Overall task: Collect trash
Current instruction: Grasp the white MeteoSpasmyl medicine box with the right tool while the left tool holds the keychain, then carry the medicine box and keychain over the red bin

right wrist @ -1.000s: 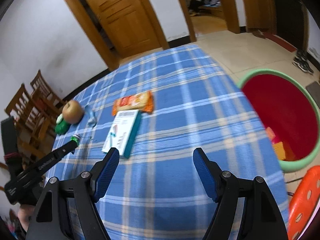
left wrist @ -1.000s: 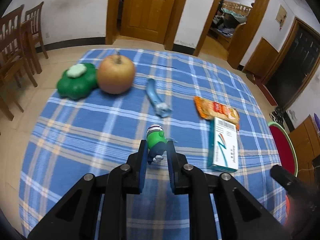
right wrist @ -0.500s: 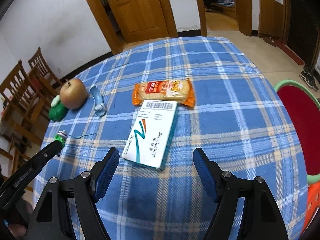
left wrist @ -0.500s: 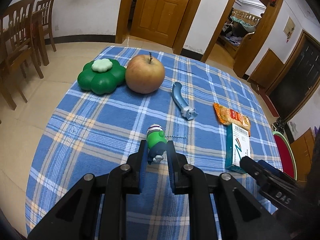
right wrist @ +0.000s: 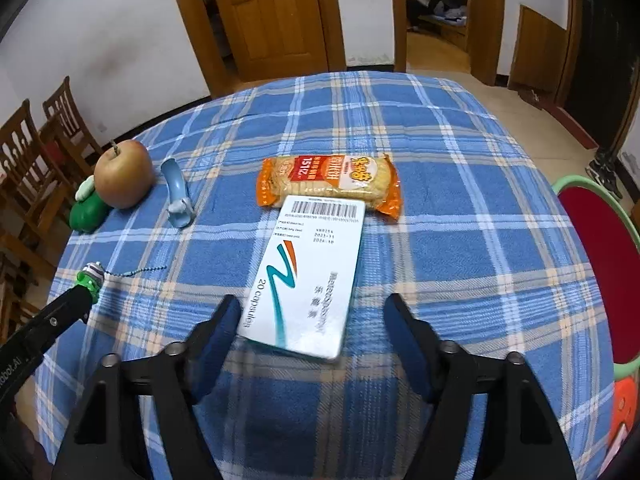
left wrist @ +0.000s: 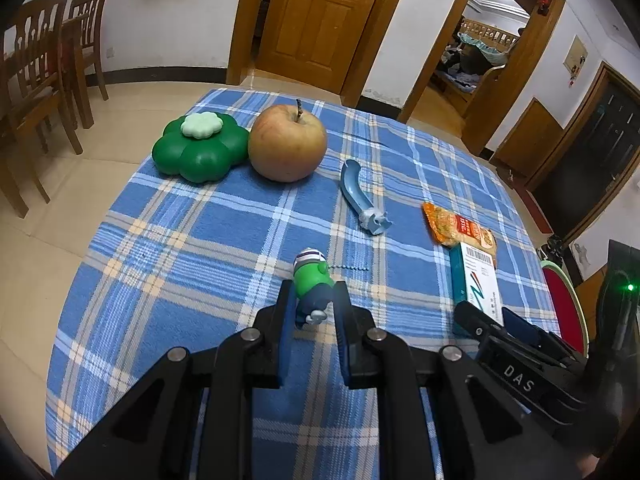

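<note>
My left gripper (left wrist: 312, 300) is shut on a small green toy figure (left wrist: 312, 280) with a bead chain, held just above the blue plaid tablecloth (left wrist: 192, 248). The figure also shows in the right wrist view (right wrist: 90, 278). My right gripper (right wrist: 312, 320) is open, its fingers either side of the near end of a white and teal capsule box (right wrist: 308, 280). An orange snack packet (right wrist: 332, 180) lies just beyond the box, touching it. The red bin with a green rim (right wrist: 600, 264) stands beside the table on the right.
An apple (left wrist: 286, 146), a green flower-shaped container (left wrist: 200, 146) and a blue plastic piece (left wrist: 360, 196) lie at the far left of the table. Wooden chairs (left wrist: 36, 80) stand left of it. An orange stool (right wrist: 622, 404) is by the bin.
My right gripper has swung left from the bin side and closed in on the capsule box, which now lies between its open fingers. My left gripper kept hold of the figure and shifted viewpoint.
</note>
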